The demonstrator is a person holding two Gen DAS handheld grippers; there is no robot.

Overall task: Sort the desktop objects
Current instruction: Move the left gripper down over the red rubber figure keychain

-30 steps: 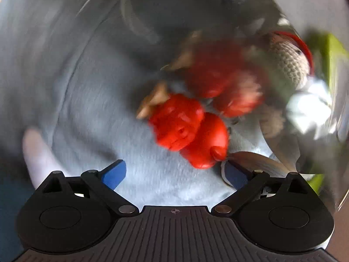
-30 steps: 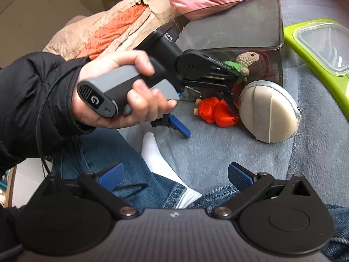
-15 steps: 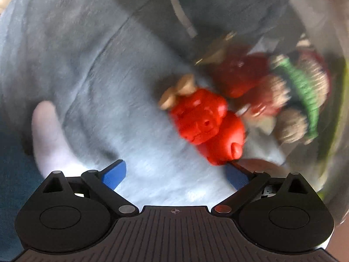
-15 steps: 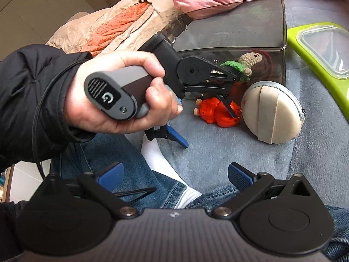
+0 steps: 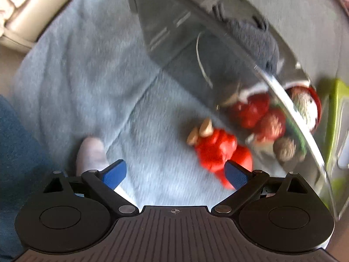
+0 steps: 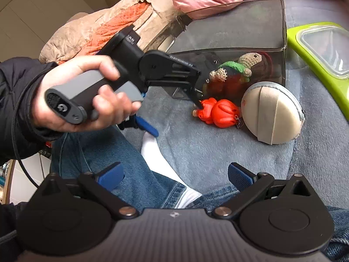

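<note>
A red toy figure (image 6: 218, 112) with tan horns lies on the grey-blue blanket, just in front of a clear dark box (image 6: 240, 28). In the left wrist view the red toy figure (image 5: 216, 152) sits beside my right fingertip, not between the fingers. My left gripper (image 5: 175, 172) is open; in the right wrist view a hand holds the left gripper (image 6: 174, 116), one finger touching the toy's head end. A crochet doll (image 6: 235, 67) lies inside the box. My right gripper (image 6: 175, 174) hangs open over the person's legs, holding nothing.
A round beige pouch (image 6: 272, 113) rests right of the toy. A green-rimmed lidded container (image 6: 316, 50) lies at the far right. A white sock (image 6: 157, 155) and jeans-clad legs lie near the grippers. Pink and orange bedding is piled behind the box.
My left gripper has drawn back and shifted left, so the red toy went from between the fingers to beside the right fingertip. The right gripper has barely moved.
</note>
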